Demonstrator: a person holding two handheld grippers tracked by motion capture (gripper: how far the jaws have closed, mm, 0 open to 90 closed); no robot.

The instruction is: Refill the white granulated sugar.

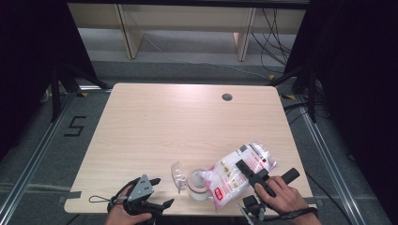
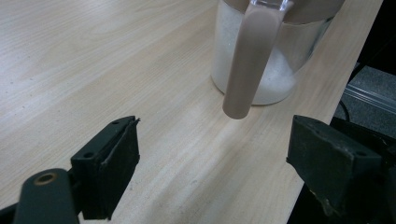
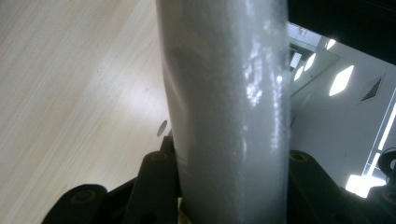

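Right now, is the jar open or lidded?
Open. In the high view the glass jar stands upright with its clear lid swung back to its left; white grains show inside. The bag tilts toward its mouth.

Pale wooden table [image 1: 155,122] on grey floor [image 1: 42,140], dark curtains [image 1: 28,56].

The high view looks forward and down from the person's side onto the whole counter [image 1: 155,126]. The left gripper view sits low near the front edge, facing close across the wood at the jar [image 2: 275,56]. The right gripper view is pressed close against the bag [image 3: 224,107]. All three share the counter's near right part.
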